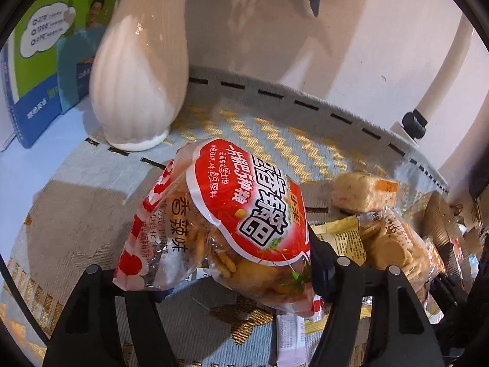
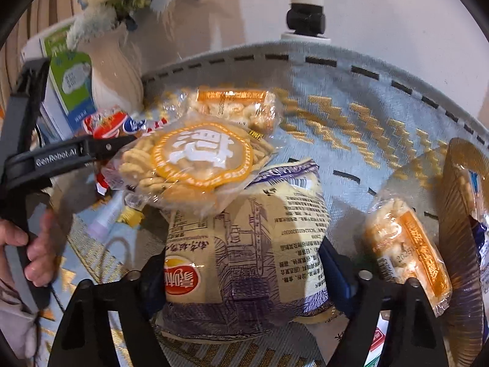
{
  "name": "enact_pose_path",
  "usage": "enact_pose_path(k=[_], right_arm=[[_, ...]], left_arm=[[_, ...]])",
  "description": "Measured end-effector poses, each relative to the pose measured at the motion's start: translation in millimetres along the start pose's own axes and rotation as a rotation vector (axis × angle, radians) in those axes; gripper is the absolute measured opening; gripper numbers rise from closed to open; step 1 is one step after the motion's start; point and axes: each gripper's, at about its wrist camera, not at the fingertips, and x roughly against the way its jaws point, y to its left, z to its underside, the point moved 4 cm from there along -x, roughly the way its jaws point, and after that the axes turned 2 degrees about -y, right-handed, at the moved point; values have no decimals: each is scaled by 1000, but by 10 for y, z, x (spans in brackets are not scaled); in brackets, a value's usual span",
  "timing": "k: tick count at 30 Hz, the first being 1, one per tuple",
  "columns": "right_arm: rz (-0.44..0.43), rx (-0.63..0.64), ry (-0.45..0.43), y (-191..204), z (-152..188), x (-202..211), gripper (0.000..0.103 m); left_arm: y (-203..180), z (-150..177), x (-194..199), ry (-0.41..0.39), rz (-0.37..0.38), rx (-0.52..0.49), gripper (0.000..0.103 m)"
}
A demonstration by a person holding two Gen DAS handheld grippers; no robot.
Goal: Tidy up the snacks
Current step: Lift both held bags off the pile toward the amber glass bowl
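Left wrist: zigzag-patterned woven mat (image 1: pixel 275 140) against pale wall (image 1: pixel 382 46).

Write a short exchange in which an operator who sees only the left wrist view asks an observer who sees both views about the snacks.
Operator: My left gripper has the red bag. What is the other one doing?
Observer: The right gripper is clamped on a pale bag with purple drawings.
Operator: Is anything resting on that bag?
Observer: Yes, a clear packet with a round orange label overlaps its far end.
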Motion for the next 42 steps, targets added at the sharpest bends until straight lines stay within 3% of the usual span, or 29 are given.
enact_pose_path(k=[11,15,22,33,39,42], right_arm=[[-174,-102,-188,-13,93,442,77],[-200,-116,-220,14,90,505,77],[-188,-142,-356,-109,162,765,77],[-211,-200,-305,-164,158,728,78],[-237,-232,-300,-221,165,733,78],[-260,-283,-289,-304,147,813,78]], left_arm=[[-7,-11,113,-60,-4,17,67],[-30,10,224,-100,2,11,67],[-16,-4,526,-194,33,4,67],[-38,-7,413,-162,48,6,67],[-271,71,477,-139,44,-72,67],[-494,76,579,-95,107,-67,67]])
